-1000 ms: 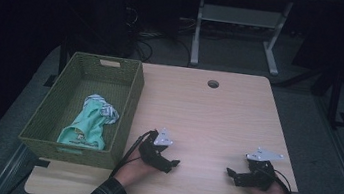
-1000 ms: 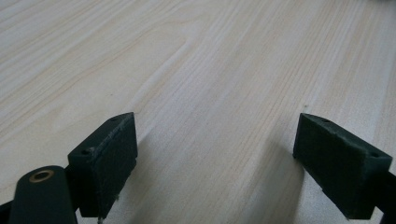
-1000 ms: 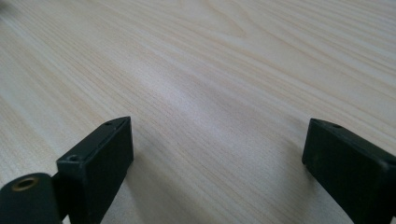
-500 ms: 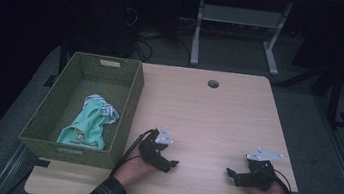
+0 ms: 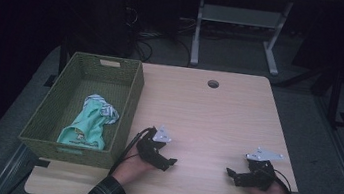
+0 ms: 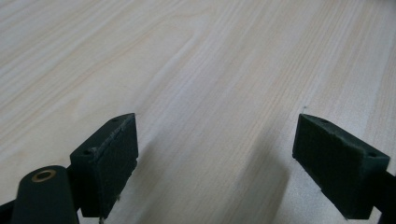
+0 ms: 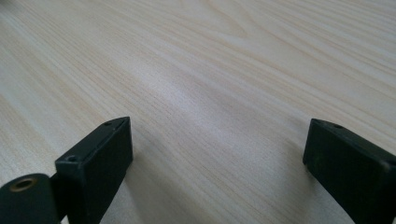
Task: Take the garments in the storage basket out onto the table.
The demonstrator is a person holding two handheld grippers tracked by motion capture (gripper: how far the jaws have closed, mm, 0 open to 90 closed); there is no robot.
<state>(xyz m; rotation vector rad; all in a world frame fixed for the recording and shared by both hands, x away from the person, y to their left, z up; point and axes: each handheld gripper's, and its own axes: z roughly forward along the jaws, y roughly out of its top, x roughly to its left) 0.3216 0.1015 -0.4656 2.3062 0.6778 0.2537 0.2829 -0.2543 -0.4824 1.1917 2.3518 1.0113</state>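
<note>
1. A crumpled mint-green garment with a striped patch lies in the woven green basket.
2. Left claw and right claw rest wide open on the surface.

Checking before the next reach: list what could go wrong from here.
1. The garment lies deep in the basket; the left gripper could catch the wall and tip it.
2. The basket overhangs the table edge and might slide off.
3. The left cable could snag.
</note>
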